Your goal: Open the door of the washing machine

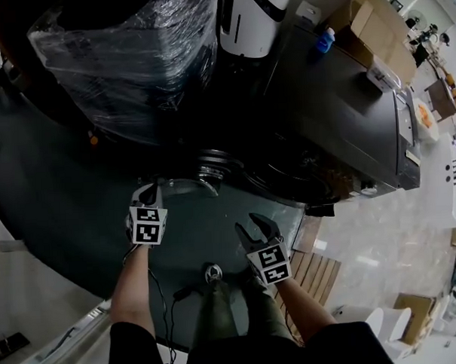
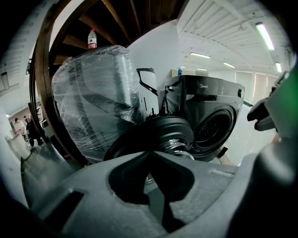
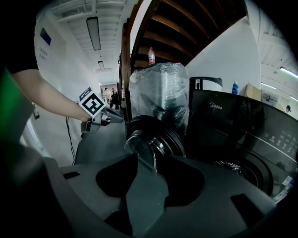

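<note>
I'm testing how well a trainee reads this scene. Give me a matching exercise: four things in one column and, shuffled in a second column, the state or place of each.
Things:
1. washing machine door
2. left gripper
3. right gripper
4. bottle

States or places:
A. jaws apart, nothing between them
B. on top of the plastic-wrapped load
C. swung open
D. jaws together, holding nothing

Pairs: 1-C, 2-D, 3-A, 4-B

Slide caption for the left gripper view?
Left gripper shut, facing the washing machine with its door swung open, drum exposed, shrink-wrapped bundle at left.
</note>
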The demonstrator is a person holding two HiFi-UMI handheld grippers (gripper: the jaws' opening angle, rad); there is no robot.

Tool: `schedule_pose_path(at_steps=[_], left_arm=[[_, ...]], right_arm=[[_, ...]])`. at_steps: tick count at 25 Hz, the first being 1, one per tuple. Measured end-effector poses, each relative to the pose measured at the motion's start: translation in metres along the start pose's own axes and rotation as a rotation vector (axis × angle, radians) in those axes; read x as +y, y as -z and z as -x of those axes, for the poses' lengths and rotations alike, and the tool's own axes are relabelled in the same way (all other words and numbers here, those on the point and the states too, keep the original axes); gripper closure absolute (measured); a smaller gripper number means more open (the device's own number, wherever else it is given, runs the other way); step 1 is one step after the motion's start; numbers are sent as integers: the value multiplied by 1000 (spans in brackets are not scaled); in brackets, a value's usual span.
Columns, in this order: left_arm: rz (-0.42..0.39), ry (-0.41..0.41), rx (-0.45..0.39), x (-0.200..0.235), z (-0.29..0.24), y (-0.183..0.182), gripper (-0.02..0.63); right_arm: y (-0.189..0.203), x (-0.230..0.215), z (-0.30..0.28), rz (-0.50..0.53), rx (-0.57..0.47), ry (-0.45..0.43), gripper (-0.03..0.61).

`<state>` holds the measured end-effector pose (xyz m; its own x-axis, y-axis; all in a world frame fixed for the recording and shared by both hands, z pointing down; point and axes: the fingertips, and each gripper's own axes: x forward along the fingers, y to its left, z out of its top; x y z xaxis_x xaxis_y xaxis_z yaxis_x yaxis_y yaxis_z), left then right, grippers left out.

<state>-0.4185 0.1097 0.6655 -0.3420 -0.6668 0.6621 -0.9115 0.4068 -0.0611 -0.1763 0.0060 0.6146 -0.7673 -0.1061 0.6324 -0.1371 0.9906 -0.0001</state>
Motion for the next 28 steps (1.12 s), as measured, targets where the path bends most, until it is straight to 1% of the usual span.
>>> schedule_pose_path(at_steps=[4,6,8,12,13,17,21,25,28], left_arm=[[19,-4,-79,-10,17,-23,597],[26,4,-105,-21,26,-31,597],[29,17,-128,-36,36,-39,597],[44,21,-200,-61,66,-61,597],[48,20,-217,-66,73,-67,597],[58,4,-280,-88,107,-81,597],[62,32,-317,-114,138,-91,597],[39,66,-352,-136,173,-101,597],[3,92,-386,-154,196,-111,597]], right_arm=[[-13,-5,5,-10,-41,14,420],[-13,-11,11,-4,-38,26,442],[-19,-15,20,-8,-60,43,466],[-34,-25,40,-17,-112,87,555],[-37,-27,46,-21,-122,95,566],[-44,-31,74,-55,-151,113,571],[-52,-29,104,-92,-203,118,572],[-57,-20,137,-95,-217,112,572],[-66,-19,161,-96,-269,120,572]])
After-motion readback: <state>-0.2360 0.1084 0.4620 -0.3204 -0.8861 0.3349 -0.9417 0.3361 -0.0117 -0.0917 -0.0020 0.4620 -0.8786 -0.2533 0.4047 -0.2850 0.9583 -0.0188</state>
